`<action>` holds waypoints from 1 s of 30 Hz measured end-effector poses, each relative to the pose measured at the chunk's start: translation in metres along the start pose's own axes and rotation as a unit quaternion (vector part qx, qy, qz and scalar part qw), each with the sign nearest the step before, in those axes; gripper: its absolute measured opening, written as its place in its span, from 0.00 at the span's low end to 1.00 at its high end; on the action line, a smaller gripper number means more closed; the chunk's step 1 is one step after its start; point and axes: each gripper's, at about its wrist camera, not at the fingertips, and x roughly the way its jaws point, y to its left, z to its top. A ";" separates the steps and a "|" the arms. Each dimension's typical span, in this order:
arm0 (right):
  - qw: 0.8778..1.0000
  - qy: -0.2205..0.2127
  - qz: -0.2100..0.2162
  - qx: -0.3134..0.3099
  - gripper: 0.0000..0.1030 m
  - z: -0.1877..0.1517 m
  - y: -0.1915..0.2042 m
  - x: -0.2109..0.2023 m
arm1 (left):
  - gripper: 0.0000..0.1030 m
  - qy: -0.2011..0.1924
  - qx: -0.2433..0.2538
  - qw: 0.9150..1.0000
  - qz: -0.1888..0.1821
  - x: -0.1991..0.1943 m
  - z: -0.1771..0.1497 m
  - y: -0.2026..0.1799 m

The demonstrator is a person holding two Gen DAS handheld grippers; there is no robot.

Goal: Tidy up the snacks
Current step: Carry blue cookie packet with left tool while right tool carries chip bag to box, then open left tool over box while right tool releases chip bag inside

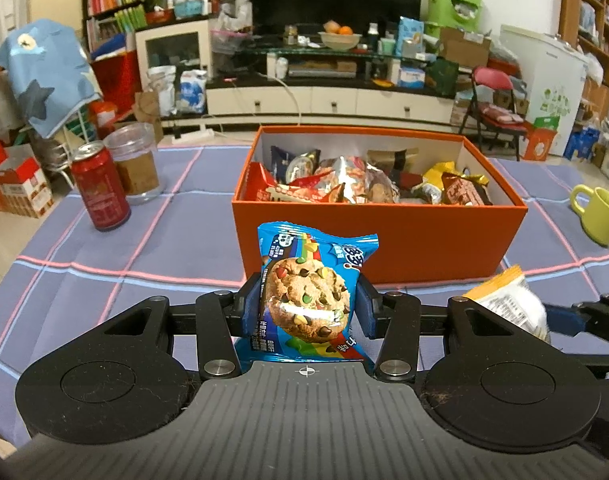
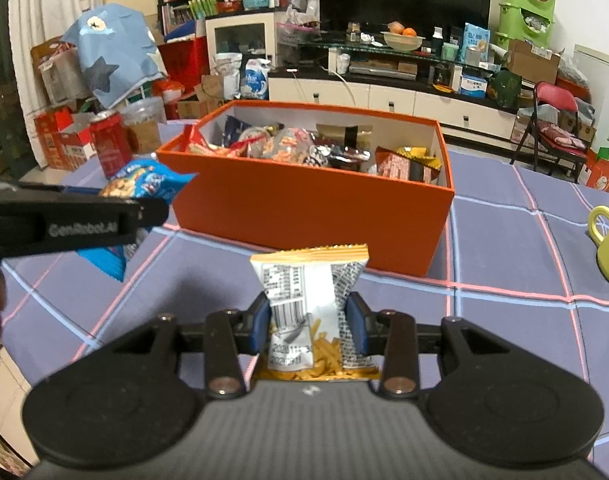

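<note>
Centrally in the left view, the left hand-held gripper (image 1: 308,308) pinches a light, crinkly cookie packet (image 1: 310,300) below the orange box (image 1: 378,236). Likewise, lower centre in the right view, the right hand-held gripper (image 2: 309,328) squeezes a soft, crushable chip packet (image 2: 310,308) mid-body.

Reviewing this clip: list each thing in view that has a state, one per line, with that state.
Left gripper: shut on the blue cookie packet, held upright.
Right gripper: shut on the orange snack packet, held upright.
Orange box: lid off, nearly full of snack packets.
Red can: upright; whether opened, cannot tell.
Clear jar: upright, lid on, partly filled.
Yellow-green mug: upright.
</note>
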 end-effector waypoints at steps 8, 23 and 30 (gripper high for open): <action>0.998 -0.063 0.002 0.018 0.39 0.038 -0.023 -0.027 | 0.19 -0.037 -0.015 0.999 -0.021 -0.008 0.035 0.005; 0.996 -0.058 -0.010 0.071 0.39 0.119 -0.054 0.074 | 0.19 -0.016 -0.020 1.000 -0.010 0.109 0.111 -0.018; 0.996 -0.042 -0.019 0.072 0.39 0.122 -0.055 0.093 | 0.19 -0.014 -0.007 1.000 -0.011 0.128 0.114 -0.026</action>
